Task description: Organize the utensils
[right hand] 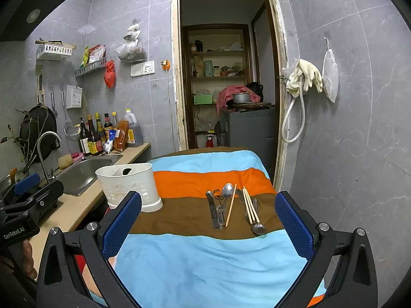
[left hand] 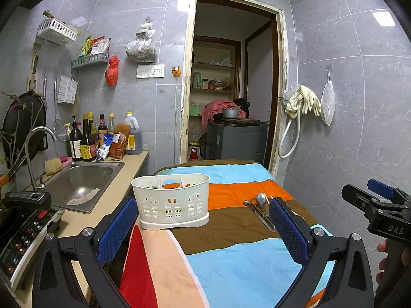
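A white plastic utensil caddy (left hand: pixel 171 201) (right hand: pixel 128 183) with compartments stands on the striped cloth at the table's left edge. Metal spoons (right hand: pixel 227 190), a peeler-like tool (right hand: pixel 214 213) and wooden chopsticks (right hand: pixel 250 208) lie on the brown stripe to its right; part of the pile shows in the left wrist view (left hand: pixel 259 206). My left gripper (left hand: pixel 203 220) is open and empty, in front of the caddy. My right gripper (right hand: pixel 208 213) is open and empty, just short of the utensils. Each gripper shows at the edge of the other's view.
The table carries a striped cloth (right hand: pixel 205 256). A counter with a steel sink (left hand: pixel 82 182), faucet, sauce bottles (left hand: pixel 87 138) and an induction cooker (left hand: pixel 23 233) runs along the left. An open doorway (right hand: pixel 223 77) lies behind; gloves and a hose hang on the right wall.
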Tool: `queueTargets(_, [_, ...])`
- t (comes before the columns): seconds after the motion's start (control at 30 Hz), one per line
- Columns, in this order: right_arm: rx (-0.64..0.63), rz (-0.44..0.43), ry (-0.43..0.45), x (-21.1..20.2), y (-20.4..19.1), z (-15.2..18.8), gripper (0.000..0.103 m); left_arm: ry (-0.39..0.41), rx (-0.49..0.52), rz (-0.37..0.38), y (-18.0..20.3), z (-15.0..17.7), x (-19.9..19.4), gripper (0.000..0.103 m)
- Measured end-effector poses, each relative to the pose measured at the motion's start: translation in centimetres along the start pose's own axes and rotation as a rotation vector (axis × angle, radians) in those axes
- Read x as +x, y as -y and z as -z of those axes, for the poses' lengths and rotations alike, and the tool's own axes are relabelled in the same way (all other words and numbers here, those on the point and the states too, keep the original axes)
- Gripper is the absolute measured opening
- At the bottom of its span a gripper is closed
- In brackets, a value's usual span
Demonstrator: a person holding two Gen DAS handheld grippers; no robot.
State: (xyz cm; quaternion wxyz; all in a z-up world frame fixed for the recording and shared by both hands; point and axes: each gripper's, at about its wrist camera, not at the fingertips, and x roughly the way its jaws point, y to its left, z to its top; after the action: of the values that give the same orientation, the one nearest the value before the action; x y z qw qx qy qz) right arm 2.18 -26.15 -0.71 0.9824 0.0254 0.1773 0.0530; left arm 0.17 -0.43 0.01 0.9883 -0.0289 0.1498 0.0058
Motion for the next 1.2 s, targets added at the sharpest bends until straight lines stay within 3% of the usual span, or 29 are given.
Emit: queueTargets(1.2, [0.007, 0.007, -0.018, 1.7, -0.5, 1.8, 0.102, -0.011, 0.000, 0.004, 1.3, 0.7, 1.4, 0.103])
